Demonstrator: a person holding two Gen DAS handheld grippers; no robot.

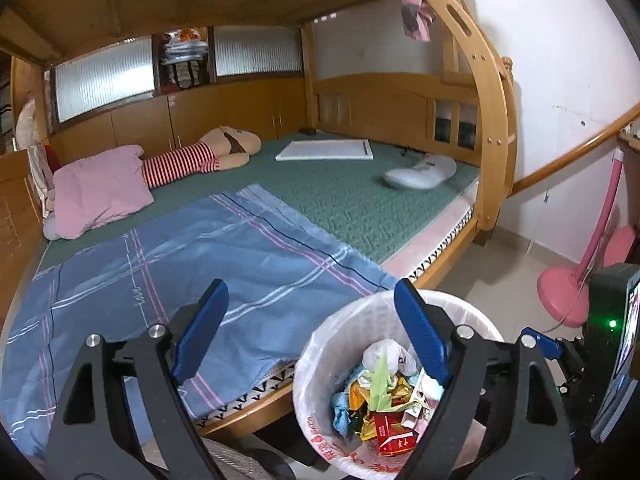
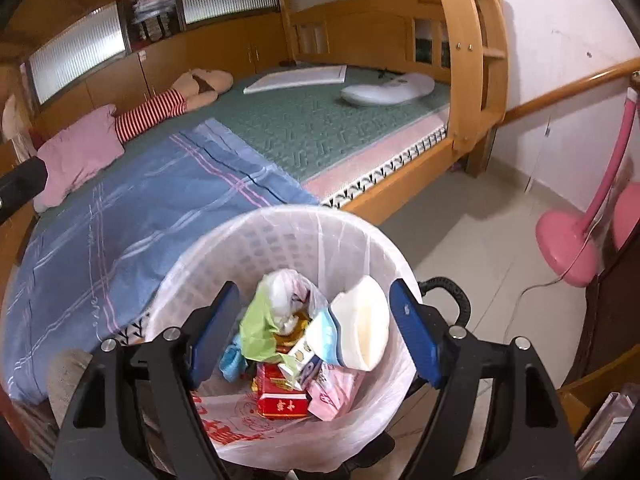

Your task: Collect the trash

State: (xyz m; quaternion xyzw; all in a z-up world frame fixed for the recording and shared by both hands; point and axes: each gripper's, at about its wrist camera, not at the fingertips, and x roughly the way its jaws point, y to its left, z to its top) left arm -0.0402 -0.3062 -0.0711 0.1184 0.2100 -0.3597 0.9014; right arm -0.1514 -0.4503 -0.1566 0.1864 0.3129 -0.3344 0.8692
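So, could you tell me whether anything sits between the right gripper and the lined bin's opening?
Nothing visible does. The right gripper hangs open directly above the white bag-lined wastebasket, and only trash already inside, like the white paper cup, lies beneath its fingers.

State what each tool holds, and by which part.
Nothing. The left tool is open over the bed edge; the right tool is open above the bin, gripping no trash.

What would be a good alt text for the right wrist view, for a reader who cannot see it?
The open right gripper hangs above a white lined trash bin holding wrappers, a red box and a white cup. Behind the bin stands a wooden bed with a blue sheet and a pink pillow; a pink fan base sits on the tiled floor at right.
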